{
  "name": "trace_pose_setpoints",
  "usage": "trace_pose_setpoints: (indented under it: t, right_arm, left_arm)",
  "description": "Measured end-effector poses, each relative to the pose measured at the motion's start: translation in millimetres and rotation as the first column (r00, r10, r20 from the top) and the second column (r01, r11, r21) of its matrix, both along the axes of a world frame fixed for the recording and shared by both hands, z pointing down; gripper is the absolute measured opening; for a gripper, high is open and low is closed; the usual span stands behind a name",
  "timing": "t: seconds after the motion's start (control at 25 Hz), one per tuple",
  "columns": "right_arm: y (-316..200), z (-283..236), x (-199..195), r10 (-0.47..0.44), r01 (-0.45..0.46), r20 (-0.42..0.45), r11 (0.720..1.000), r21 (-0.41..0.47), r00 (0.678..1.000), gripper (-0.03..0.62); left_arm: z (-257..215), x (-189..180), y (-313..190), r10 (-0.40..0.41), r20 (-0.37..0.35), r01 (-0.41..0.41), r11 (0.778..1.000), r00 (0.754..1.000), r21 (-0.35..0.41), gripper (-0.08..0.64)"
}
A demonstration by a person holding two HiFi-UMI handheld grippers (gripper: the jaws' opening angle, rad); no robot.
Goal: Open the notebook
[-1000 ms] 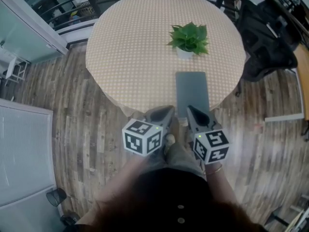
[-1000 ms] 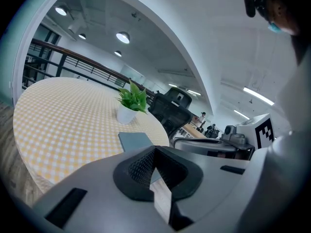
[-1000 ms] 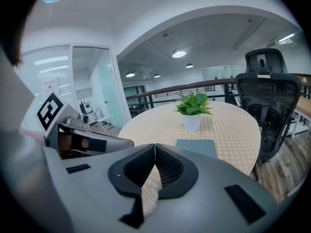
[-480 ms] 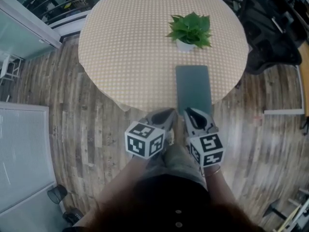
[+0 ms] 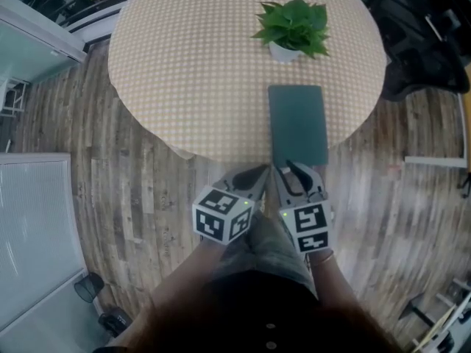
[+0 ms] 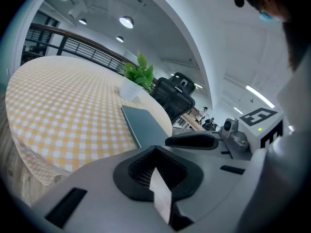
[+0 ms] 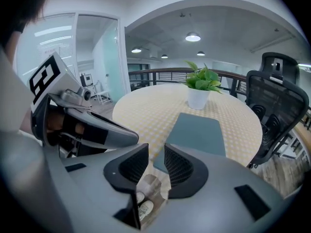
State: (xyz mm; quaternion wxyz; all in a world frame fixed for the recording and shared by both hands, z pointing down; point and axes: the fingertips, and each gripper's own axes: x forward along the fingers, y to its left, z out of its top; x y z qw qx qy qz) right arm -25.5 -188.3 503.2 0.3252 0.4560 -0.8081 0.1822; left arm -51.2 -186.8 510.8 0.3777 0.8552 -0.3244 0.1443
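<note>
Notebook (image 5: 297, 125) lay closed at the checked table's (image 5: 191, 65) near edge, before a potted plant (image 5: 292, 28). Left gripper's (image 5: 259, 173) jaws were together, empty. Right gripper's (image 5: 294, 169) had just been opening, nothing between them.

Table (image 5: 184, 72) bare left of notebook (image 5: 298, 123); plant (image 5: 292, 26) stands near far end.

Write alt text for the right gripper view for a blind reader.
The jaws of the right gripper, which have just been opening with nothing between them, point toward a closed dark green notebook on a round yellow-checked table. A green plant in a white pot stands beyond it.
</note>
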Motion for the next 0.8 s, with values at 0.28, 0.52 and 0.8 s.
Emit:
trace_pose_setpoints:
  t: [0.28,0.52,0.8]
  right_arm:
    - [0.3,20.8,3.3,-0.042,0.046,-0.131,0.999,0.027,0.991,0.121]
    - [0.8,35.3,-0.5,-0.122,0.139,-0.260,0.989,0.048,0.958,0.127]
    - [-2.1,47.4,-0.2,-0.137,0.161,-0.331,0.986,0.048,0.934,0.127]
  left_arm:
    - [19.2,0.1,2.5,0.007,0.026,-0.006,1.000,1.000,-0.028,0.009]
    - [28.1,0.8,2.5,0.011,0.038,-0.009,0.999,0.999,-0.037,0.009]
    - [31.0,-2.7,-1.1,0.016,0.039,-0.015,1.000,0.999,-0.027,0.009]
